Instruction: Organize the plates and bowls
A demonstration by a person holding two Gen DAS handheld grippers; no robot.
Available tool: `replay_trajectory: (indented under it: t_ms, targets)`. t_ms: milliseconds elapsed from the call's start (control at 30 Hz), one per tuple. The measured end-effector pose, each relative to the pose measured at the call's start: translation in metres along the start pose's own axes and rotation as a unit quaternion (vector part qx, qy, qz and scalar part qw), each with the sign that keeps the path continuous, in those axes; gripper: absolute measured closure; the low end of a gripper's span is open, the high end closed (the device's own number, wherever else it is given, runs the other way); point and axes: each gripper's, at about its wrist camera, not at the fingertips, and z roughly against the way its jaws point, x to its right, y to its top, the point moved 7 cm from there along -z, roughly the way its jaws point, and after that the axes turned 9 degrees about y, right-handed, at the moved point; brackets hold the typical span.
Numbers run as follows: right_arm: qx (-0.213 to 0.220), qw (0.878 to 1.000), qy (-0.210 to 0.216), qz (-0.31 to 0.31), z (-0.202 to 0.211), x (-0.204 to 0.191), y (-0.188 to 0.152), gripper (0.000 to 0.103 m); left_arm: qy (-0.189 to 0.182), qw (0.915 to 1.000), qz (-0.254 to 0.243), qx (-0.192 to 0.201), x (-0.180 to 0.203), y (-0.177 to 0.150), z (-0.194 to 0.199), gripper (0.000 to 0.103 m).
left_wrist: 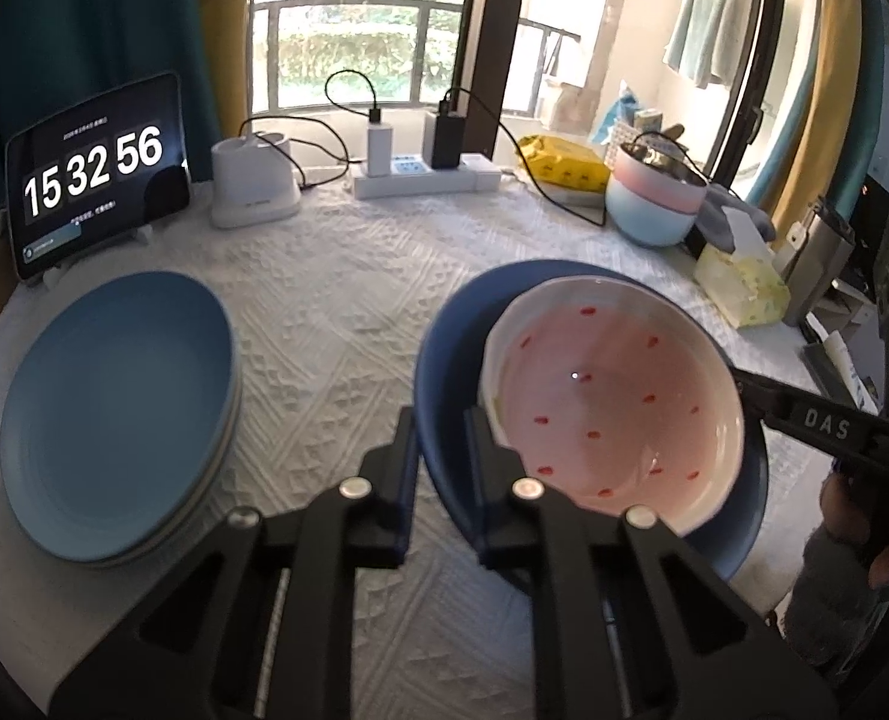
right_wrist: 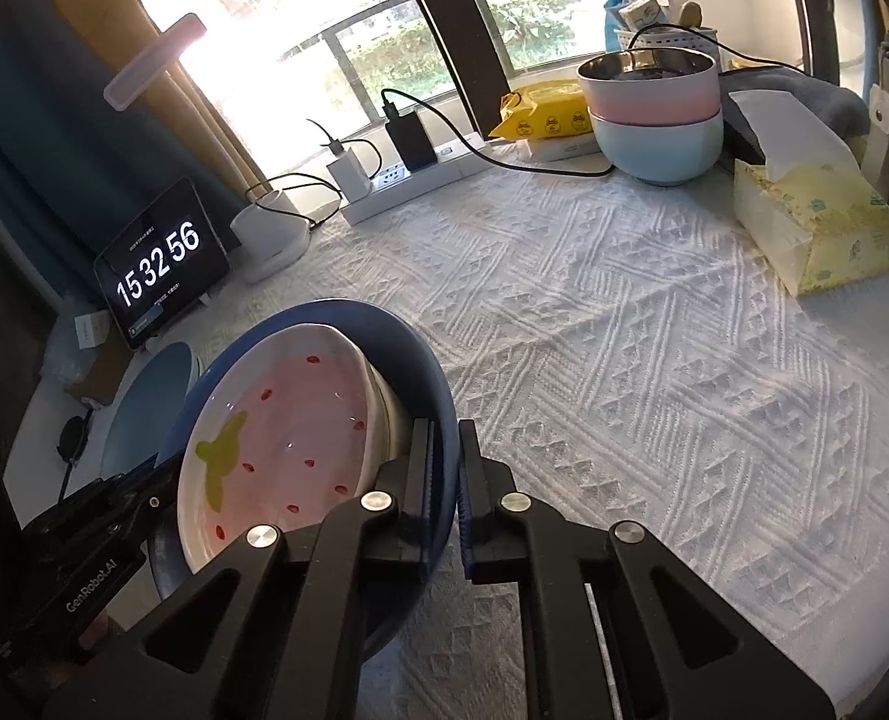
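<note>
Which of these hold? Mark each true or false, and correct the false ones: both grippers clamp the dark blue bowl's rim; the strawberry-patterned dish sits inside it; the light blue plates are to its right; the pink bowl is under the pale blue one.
1. Both the left gripper and the right gripper clamp the dark blue bowl: true.
2. The strawberry dish sits inside it: true.
3. The light blue plates are to its right: false, to its left.
4. The pink bowl is under the pale blue bowl: false, it is on top.

White knitted tablecloth [right_wrist: 654,360] under stacked blue plates [left_wrist: 120,408], stacked bowls [right_wrist: 654,120], tissue box [right_wrist: 816,222], clock tablet [left_wrist: 96,174], power strip [left_wrist: 426,177].
</note>
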Motion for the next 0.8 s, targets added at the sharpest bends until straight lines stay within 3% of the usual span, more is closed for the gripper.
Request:
replay_trajectory:
  t_ms: [800]
  targets:
    - [0.015, 1.000, -0.007, 0.004, 0.015, -0.015, 0.008, 0.094, -0.009, 0.9997, 0.003, 0.022, -0.007, 0.008, 0.021, 0.090]
